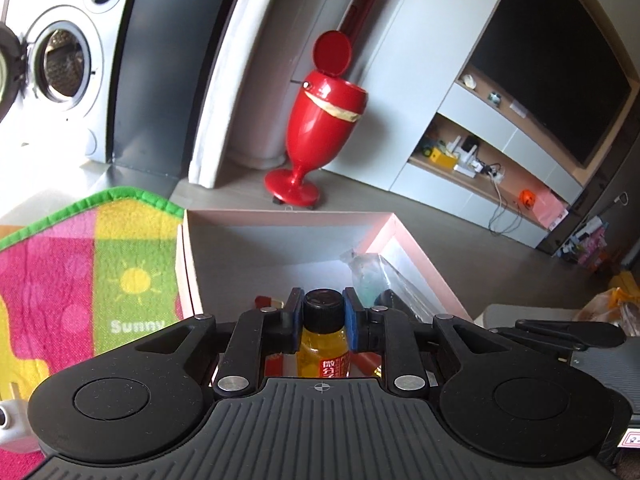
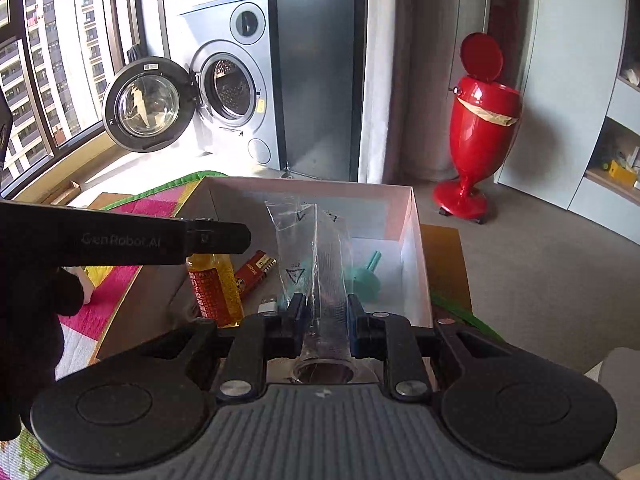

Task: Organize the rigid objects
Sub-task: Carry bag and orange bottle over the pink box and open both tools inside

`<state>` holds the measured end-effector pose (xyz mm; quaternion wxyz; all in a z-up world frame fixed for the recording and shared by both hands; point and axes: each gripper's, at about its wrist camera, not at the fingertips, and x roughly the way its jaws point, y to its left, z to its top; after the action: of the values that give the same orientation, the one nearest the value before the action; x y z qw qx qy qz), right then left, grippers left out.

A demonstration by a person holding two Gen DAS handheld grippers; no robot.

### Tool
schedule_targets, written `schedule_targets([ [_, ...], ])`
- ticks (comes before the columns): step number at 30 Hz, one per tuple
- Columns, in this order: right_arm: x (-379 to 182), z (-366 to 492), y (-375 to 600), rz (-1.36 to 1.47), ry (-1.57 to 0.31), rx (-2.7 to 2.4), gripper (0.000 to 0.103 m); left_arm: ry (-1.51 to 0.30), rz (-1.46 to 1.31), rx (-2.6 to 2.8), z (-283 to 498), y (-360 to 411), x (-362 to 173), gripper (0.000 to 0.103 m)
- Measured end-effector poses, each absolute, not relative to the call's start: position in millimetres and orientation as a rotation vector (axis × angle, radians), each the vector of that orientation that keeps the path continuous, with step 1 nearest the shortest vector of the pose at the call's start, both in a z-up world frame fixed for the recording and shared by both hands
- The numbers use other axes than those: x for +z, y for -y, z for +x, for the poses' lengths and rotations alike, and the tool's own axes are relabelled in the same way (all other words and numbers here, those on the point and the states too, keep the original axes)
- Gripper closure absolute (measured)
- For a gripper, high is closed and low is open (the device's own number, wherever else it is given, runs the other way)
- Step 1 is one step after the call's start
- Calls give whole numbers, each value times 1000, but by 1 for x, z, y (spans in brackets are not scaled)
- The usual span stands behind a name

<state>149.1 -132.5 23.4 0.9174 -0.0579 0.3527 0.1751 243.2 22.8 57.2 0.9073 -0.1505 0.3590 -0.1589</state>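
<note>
The left gripper [image 1: 323, 316] is clenched on a small yellow bottle [image 1: 324, 344] with a black screw cap, its blue pads pressing the neck just under the cap from both sides; in the right wrist view the same bottle [image 2: 214, 288] hangs upright below the left gripper's black body, over the near left part of an open pink-walled box [image 2: 414, 248]. The right gripper [image 2: 323, 312] is grasping a clear glass tube [image 2: 328, 320] wrapped in a transparent plastic bag [image 2: 296, 236], the pads closed on its sides and its round mouth facing the camera, with the bag's loose end reaching forward over the box's white floor. Inside the box lie a red lighter [image 2: 256, 272] just beside the bottle, a teal plastic piece [image 2: 364, 280] toward the right wall, and a small white item near the left finger of the right gripper that is too hidden to identify. The box sits beside a bright mat [image 1: 92, 272] with a green border, pink, yellow and green squares and a sun print. Beyond the box stand a red goblet-shaped bin [image 1: 320, 120] with its lid flipped up, a washing machine [image 2: 236, 88] with its round door swung open, and a large dark screen [image 1: 552, 72] mounted in a grey wall unit.
</note>
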Motion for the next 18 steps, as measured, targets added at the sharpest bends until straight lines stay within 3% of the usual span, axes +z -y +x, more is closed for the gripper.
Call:
schedule_targets([
  [3,9,153,130,-157,-738,348,82,-710,-309,-309,243,-27,57,80],
  [5,4,149,128,-199,-717,324,75,-664,-296,-298,239,-31,63,80],
  [7,4,143,128,-227,-689,305,55,-600,-300,-285,230,-40,77,80],
  [11,10,116,133,-233,-630,296,46,-498,-286,-248,200,-70,104,80],
  [13,13,99,137,-238,-600,299,37,-480,-259,-201,190,-90,111,80],
  [18,20,54,152,-221,-548,339,24,-592,-302,-144,172,-149,93,80],
])
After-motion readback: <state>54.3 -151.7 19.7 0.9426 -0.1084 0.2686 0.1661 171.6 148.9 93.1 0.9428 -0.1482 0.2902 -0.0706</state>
